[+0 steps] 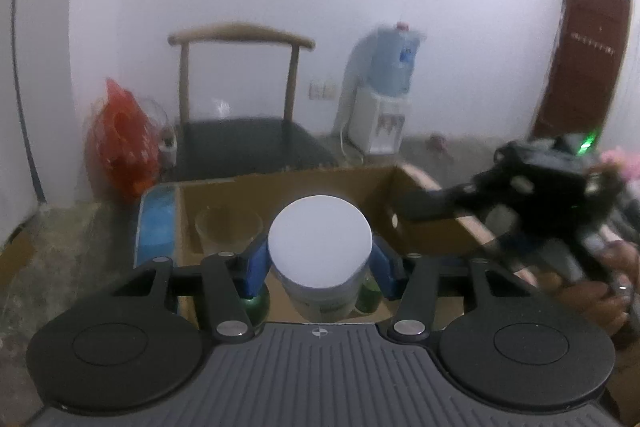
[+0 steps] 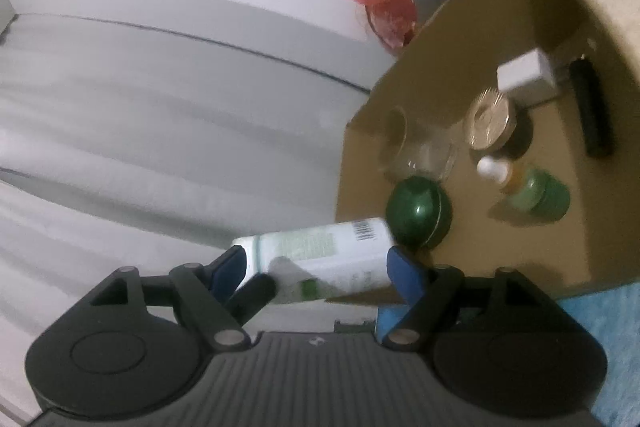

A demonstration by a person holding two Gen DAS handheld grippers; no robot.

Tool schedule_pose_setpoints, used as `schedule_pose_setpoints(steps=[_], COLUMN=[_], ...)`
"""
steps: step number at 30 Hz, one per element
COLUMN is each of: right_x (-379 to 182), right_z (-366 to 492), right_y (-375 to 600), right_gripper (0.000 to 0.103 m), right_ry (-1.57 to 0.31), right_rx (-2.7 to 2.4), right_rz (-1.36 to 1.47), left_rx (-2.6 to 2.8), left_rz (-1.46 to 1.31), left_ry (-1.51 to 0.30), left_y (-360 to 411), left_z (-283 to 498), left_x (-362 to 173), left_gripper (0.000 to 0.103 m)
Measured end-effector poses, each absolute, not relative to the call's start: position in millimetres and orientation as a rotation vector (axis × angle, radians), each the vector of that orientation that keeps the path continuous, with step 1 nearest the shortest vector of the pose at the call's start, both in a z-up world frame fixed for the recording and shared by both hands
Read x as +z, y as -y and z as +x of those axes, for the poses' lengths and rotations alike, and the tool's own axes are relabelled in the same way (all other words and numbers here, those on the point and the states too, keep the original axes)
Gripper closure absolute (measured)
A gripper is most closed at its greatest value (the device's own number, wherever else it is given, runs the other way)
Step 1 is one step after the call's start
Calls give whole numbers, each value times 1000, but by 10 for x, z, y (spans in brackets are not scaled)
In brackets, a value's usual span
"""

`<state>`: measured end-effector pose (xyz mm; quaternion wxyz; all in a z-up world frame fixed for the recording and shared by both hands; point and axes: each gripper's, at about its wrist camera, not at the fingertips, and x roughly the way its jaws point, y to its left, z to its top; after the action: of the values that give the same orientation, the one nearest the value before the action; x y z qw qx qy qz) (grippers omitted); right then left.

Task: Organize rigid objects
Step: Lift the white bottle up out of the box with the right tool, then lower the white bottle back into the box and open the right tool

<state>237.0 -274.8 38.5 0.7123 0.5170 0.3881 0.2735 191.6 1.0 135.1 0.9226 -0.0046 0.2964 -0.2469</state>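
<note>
The white bottle [image 1: 319, 247] was pinched across its width by the left gripper [image 1: 320, 263] over the cardboard box [image 1: 424, 227], its long axis crosswise between the spread fingers [image 2: 404, 273] of the right gripper [image 2: 316, 269].

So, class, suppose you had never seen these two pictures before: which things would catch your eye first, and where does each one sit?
First comes the white bottle, dead centre of the left wrist view, gripped between the blue pads of the left gripper above the open cardboard box. The right gripper stands around the same bottle with its jaws apart. Inside the box, the shiny dark green ball stands out near the bottle.
</note>
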Motion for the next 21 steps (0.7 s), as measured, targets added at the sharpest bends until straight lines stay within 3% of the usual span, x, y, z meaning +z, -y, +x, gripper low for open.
schedule_pose_setpoints(steps=[21], right_x=[428], right_z=[2263], right_y=[3061], right_gripper=[23], right_ry=[-769], right_rx=[564], right_rz=[1124], left_rx=[-460], left_rz=[35], left_ry=[-799], left_y=[346], left_z=[2563], left_x=[667], left_gripper=[50])
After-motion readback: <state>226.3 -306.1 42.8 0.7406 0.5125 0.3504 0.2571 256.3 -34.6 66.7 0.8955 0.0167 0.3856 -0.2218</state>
